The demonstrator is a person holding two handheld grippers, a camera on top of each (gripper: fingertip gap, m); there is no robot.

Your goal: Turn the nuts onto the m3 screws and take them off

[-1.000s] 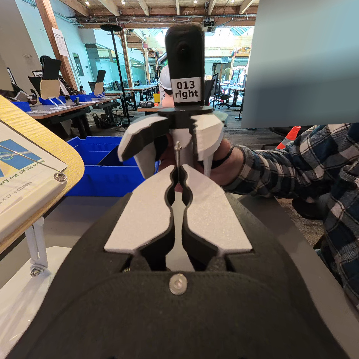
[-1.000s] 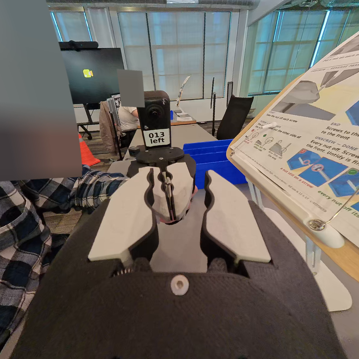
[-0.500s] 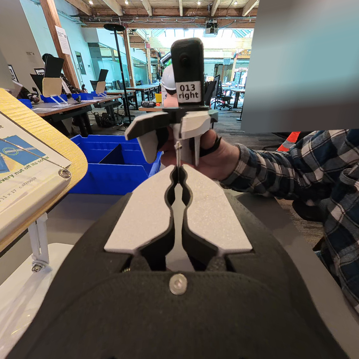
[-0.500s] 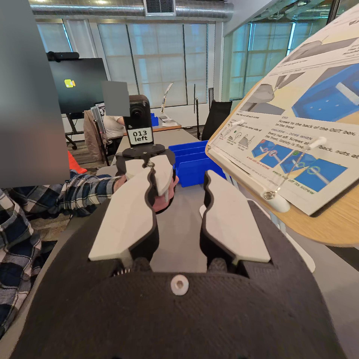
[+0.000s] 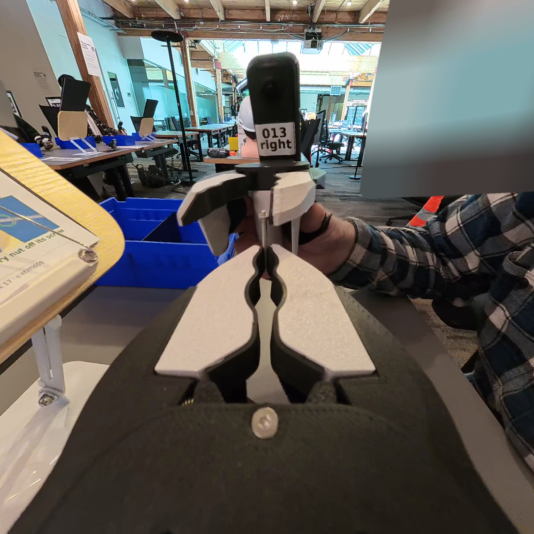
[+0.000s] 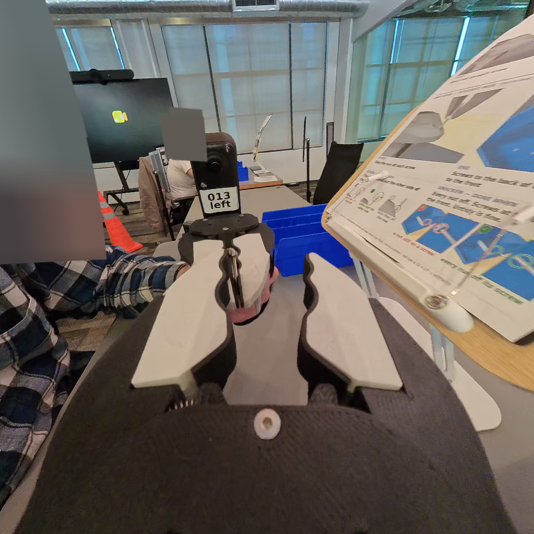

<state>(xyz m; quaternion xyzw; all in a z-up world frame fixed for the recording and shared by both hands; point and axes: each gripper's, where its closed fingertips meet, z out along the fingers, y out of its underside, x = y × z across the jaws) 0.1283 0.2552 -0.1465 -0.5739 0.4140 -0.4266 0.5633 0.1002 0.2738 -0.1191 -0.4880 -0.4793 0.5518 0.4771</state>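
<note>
The left hand-held gripper is closed on a thin metal screw; both white fingertips press on its shaft, and the screw stands upright with its head above the tips. The right wrist view shows the same screw clamped between those fingers.

The right hand-held gripper is open, with a wide gap between its white fingers and nothing between them. Its fingers point toward the left one from just beside the screw. A hand in a plaid sleeve holds it.

Both are above a grey worktop. Farther along the worktop stands a blue bin with dividers. At the side edge a tilted wooden board on a white stand carries a printed sheet under clear plastic.
</note>
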